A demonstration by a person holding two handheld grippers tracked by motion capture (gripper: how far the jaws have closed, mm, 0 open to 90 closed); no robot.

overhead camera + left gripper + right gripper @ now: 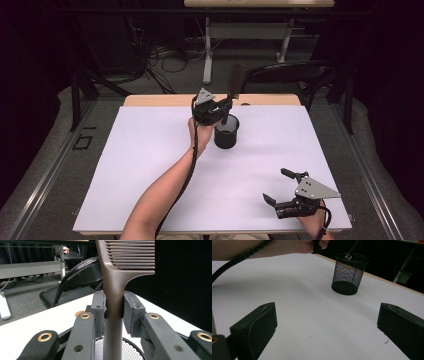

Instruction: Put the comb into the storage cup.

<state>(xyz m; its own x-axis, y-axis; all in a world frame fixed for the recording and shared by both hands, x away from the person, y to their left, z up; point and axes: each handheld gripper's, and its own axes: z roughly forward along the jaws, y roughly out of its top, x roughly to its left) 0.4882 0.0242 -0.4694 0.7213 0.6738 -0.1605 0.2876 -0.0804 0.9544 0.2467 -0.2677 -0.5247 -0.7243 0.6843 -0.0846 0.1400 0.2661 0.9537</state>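
A brown comb (113,285) stands upright with its teeth at the top, and my left gripper (113,308) is shut on its handle. The handle's lower end reaches down over the mouth of a black mesh cup (130,348). From above, the left gripper (224,106) holds the comb (235,82) just over the mesh cup (226,132) at the far middle of the table. My right gripper (278,186) rests open near the front right corner with nothing between its jaws. Its own view has the mesh cup (349,273) farther off.
A white sheet (150,165) covers the table top. A black folding chair (295,75) stands behind the table's far edge, and another desk (250,30) with cables on the floor lies beyond. The left forearm (165,195) crosses the sheet's middle.
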